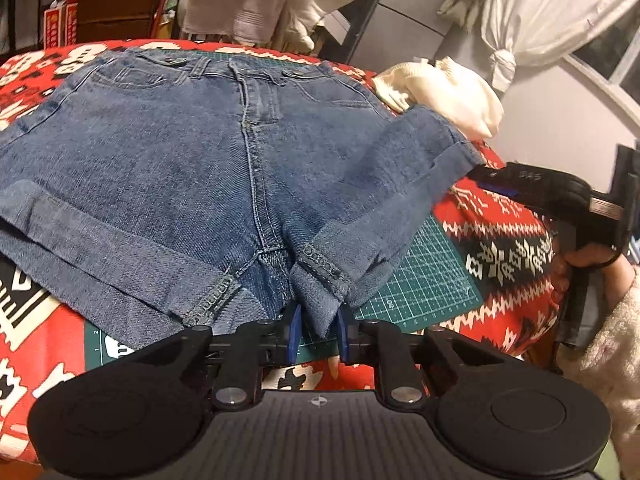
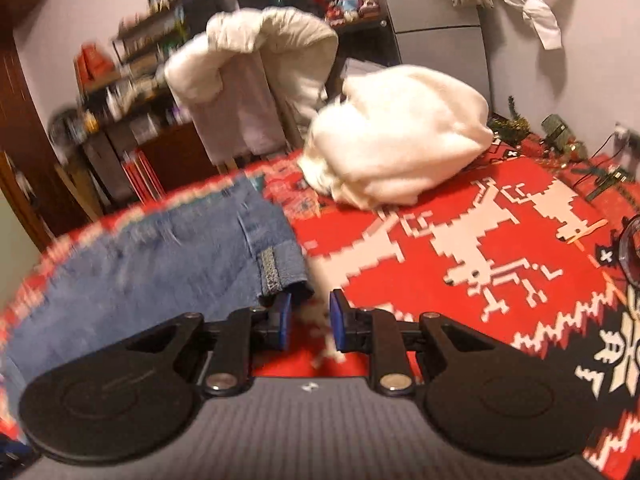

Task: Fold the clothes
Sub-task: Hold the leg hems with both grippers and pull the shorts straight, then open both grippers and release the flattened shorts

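Observation:
Blue denim shorts (image 1: 192, 152) lie spread flat, waistband far, on a green cutting mat (image 1: 420, 280) over a red patterned cloth (image 2: 360, 248). My left gripper (image 1: 319, 330) is open at the near edge, with the inner cuff of one leg lying between its blue pads. My right gripper (image 2: 308, 326) is open with nothing between its fingers. It sits just off the outer cuff corner of the shorts (image 2: 280, 272), which is blurred there. From the left wrist view the right gripper (image 1: 494, 178) reaches in from the right, its tip at that cuff.
A folded cream sweater (image 2: 400, 148) lies on the cloth beyond the shorts' right side. A hand (image 1: 576, 264) in a fuzzy sleeve (image 1: 616, 344) holds the right gripper. White garments drape a chair (image 2: 256, 68) behind the table. Cables and small decorations (image 2: 560, 140) lie at the far right.

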